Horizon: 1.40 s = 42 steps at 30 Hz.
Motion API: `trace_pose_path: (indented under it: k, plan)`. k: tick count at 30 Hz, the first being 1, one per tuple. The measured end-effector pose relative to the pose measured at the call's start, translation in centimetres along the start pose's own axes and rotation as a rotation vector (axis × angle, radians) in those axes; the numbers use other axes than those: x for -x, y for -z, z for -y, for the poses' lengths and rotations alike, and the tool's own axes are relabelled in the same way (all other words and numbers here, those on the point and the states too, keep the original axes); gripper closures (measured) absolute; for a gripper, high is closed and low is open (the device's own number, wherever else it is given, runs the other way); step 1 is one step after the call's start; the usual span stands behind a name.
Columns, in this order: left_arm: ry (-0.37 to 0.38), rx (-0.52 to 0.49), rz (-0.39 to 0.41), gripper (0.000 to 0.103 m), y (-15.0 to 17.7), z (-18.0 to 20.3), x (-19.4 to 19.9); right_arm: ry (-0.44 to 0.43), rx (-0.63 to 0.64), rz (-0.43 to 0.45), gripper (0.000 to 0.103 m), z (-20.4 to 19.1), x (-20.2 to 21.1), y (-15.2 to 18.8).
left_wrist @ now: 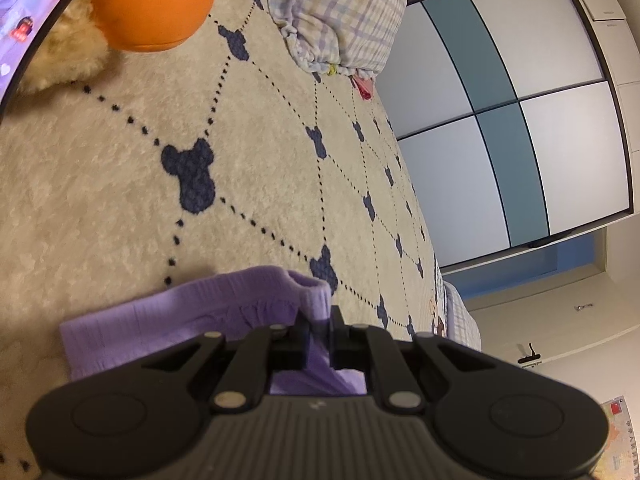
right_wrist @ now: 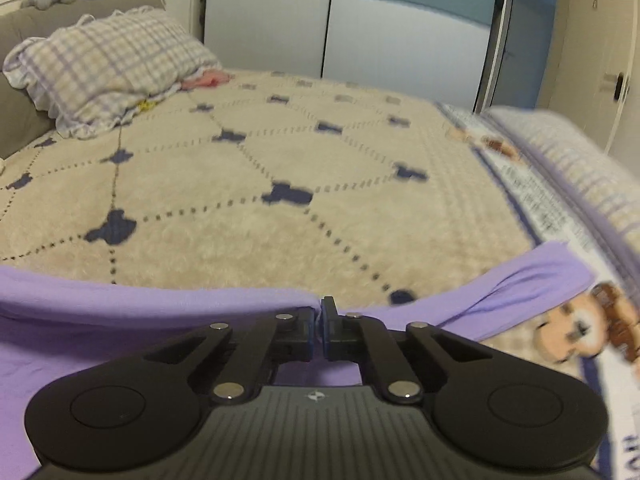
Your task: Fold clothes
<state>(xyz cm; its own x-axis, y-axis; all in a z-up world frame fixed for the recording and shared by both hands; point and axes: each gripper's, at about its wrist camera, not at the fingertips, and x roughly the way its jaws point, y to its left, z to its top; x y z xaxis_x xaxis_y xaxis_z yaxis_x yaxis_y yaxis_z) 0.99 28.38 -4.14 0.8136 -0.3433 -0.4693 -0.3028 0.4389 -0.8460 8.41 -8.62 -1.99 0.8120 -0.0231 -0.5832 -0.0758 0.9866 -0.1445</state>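
Note:
A light purple garment [left_wrist: 180, 312] lies on the cream fleece blanket [left_wrist: 260, 160] with dark mouse-head shapes. In the left wrist view my left gripper [left_wrist: 320, 320] is shut on a gathered, ribbed edge of the garment, and purple cloth bunches between and under its fingers. In the right wrist view the same purple garment [right_wrist: 120, 304] stretches across the blanket [right_wrist: 240, 220] from the left edge to a point at the right. My right gripper [right_wrist: 319, 312] is shut on its far hem, with a thin fold of cloth pinched between the pads.
A checked pillow [right_wrist: 108, 64] lies at the head of the bed, with a pink item beside it. An orange and tan plush toy [left_wrist: 156, 0] sits on the blanket. The bear-print sheet [right_wrist: 580, 328] marks the bed's right edge. Wardrobe doors [left_wrist: 500, 100] stand beyond.

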Motion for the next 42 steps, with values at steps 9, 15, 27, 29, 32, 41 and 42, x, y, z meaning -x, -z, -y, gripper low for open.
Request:
trace_pose_path:
  k: [9, 15, 27, 29, 32, 41, 42]
  plan:
    - [-0.010, -0.026, -0.053, 0.095, 0.0, -1.0, 0.9, 0.037, 0.231, -0.013, 0.099, -1.2, 6.1, 0.2]
    - [-0.009, -0.101, -0.113, 0.094, 0.4, -1.7, 2.2, 0.032, 0.307, -0.015, 0.099, -1.3, 8.8, 1.6]
    - [-0.048, -0.200, -0.150, 0.094, -0.1, -4.5, 4.4, 0.062, 0.601, 0.004, 0.099, -5.3, 12.5, 7.4]
    - [-0.061, -0.205, -0.153, 0.094, 0.0, -4.9, 4.5, 0.074, 0.666, 0.010, 0.099, -6.2, 12.8, 8.2]
    - [-0.071, -0.212, -0.152, 0.094, -0.1, -5.2, 4.7, 0.100, 0.742, 0.034, 0.099, -7.3, 13.0, 8.7]
    - [-0.119, -0.248, -0.159, 0.094, -0.6, -5.7, 4.7, 0.108, 1.036, 0.008, 0.099, -9.6, 13.8, 11.3]
    - [-0.116, -0.251, -0.154, 0.094, -0.6, -5.6, 4.7, 0.107, 1.059, 0.001, 0.099, -9.6, 13.8, 11.6]
